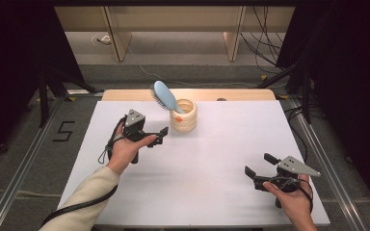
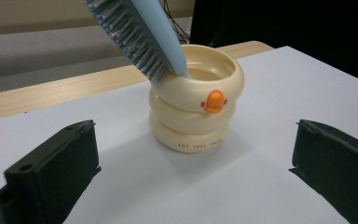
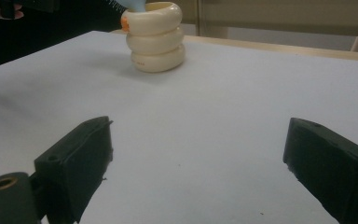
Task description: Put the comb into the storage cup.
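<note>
A cream cup (image 1: 183, 118) made of three stacked rings, with an orange mark on its side, stands at the back middle of the white table (image 1: 212, 192). A light-blue hairbrush (image 1: 165, 96) leans in it, handle down and bristled head up to the left. My left gripper (image 1: 160, 135) is held just left of the cup, open and holding nothing. Its own view looks at the cup (image 2: 193, 112) and the brush (image 2: 140, 32) between its wide jaws (image 2: 191, 163). My right gripper (image 1: 260, 164) hovers open near the front right; the cup (image 3: 154, 39) is far ahead of it (image 3: 198, 140).
A wooden strip (image 1: 241, 94) runs along the table's back edge. Beyond it lie grey floor, furniture legs and cables (image 1: 265, 48). Metal rails (image 1: 24, 159) flank the table on both sides.
</note>
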A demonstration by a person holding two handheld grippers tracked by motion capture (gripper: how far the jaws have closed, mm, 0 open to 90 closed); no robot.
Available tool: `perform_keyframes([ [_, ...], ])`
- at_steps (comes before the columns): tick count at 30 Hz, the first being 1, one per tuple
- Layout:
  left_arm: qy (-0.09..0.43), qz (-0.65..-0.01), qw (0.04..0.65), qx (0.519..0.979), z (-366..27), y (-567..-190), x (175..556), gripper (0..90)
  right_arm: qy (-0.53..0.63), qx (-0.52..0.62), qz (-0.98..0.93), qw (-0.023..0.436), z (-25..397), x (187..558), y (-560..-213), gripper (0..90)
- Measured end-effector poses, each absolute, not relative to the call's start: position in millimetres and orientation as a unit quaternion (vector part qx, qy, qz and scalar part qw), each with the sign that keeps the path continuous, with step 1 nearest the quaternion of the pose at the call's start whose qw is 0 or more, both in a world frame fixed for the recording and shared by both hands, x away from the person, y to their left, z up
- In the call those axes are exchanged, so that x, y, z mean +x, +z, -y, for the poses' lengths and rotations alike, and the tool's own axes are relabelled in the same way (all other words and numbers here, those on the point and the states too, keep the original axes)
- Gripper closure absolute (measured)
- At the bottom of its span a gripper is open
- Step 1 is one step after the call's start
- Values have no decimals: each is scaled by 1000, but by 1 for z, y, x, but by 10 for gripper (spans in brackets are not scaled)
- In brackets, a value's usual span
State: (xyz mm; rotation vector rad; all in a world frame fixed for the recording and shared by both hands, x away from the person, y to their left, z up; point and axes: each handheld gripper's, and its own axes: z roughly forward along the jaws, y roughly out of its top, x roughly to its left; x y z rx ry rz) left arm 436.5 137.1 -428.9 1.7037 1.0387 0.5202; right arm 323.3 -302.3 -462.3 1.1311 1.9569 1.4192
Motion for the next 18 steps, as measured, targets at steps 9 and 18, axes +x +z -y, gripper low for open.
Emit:
perform_keyframes([
  [9,206,-403,517,727,-132,-433,419,0,518,411,-713,235,303,323,-462,90],
  [18,212,-384,512,739,-135,-444,397,1,517,411,-713,236,303,323,-461,90],
])
